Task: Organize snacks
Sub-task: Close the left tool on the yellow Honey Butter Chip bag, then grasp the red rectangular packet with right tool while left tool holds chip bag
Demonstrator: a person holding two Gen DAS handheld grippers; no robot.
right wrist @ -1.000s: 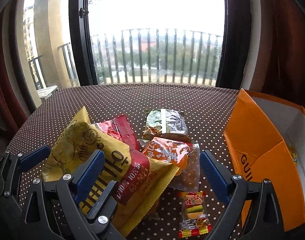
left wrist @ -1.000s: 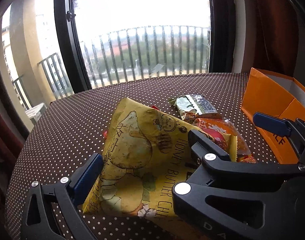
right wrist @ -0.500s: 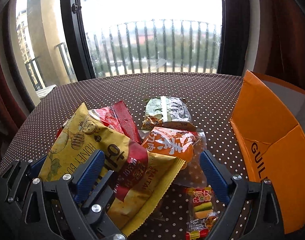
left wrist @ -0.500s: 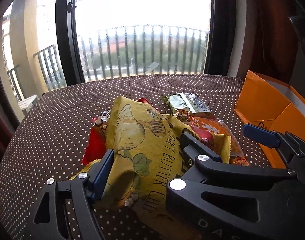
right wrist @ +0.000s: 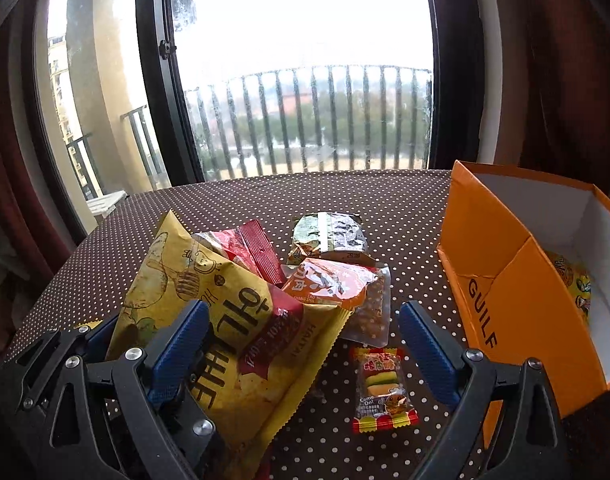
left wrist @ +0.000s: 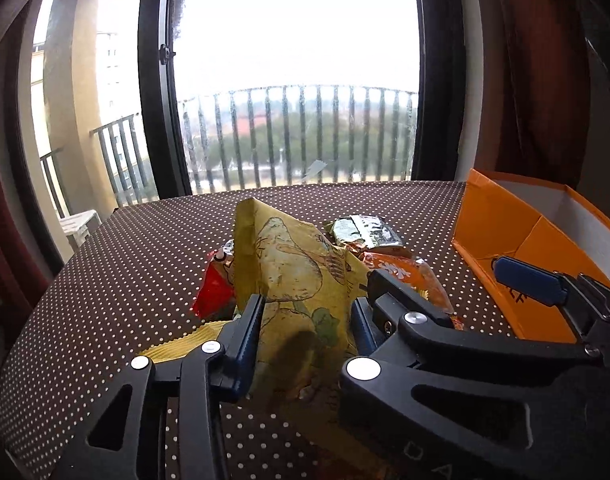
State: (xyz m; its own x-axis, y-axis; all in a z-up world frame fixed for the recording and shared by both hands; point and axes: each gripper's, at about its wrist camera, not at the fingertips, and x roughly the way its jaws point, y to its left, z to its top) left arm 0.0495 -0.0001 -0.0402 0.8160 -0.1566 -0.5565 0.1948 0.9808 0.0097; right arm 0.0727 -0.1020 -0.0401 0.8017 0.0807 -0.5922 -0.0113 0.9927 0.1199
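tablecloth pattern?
The tablecloth is dark brown with small white polka dots, clearest in the right wrist view.

We see a home, an upper-floor flat, dotted tablecloth (left wrist: 145, 264) on the table, curtains (right wrist: 565, 80), tall window (left wrist: 297, 80) facing a railed balcony (right wrist: 305, 120).

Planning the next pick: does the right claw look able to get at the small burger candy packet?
Probably yes: the burger candy packet lies uncovered between the open right claw fingers, beside the yellow chip bag.
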